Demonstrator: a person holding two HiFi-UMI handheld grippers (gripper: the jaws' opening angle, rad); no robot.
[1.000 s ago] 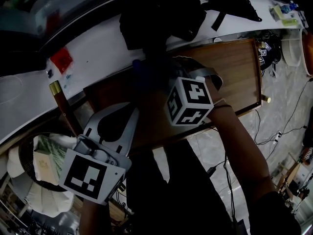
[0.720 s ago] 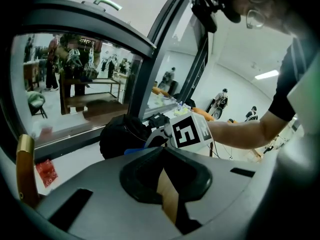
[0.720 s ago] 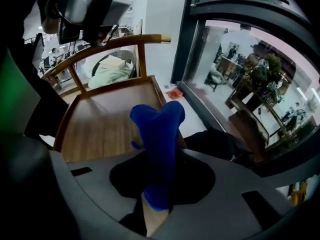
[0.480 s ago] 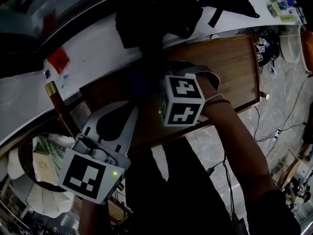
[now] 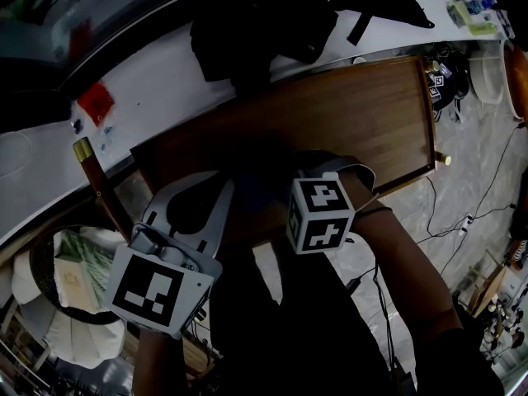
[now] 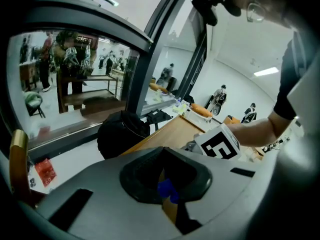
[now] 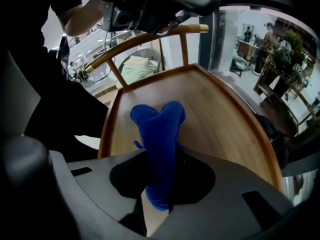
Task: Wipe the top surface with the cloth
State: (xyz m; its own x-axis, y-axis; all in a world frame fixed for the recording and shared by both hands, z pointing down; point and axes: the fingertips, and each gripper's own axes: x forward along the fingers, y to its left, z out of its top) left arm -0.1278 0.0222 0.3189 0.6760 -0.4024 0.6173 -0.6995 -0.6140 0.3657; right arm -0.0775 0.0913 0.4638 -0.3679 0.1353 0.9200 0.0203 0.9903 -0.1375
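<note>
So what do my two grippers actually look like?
The left gripper and right gripper are grey plastic, with a dark oval recess behind the jaws. Each carries a white cube of black square markers: left cube, right cube.

We're looking down at the wooden top [image 5: 371, 114]. Right gripper [image 5: 285, 176] is by its front edge and left gripper [image 5: 198, 190] is at the left corner. A black bag [image 5: 256, 23] sits on the white ledge [image 5: 157, 81].

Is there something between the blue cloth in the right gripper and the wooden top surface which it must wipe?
Nothing visible does. The right gripper is shut on the blue fabric cloth, whose free end lies over the brown wooden top surface, bare around it. Contact cannot be told.
</note>
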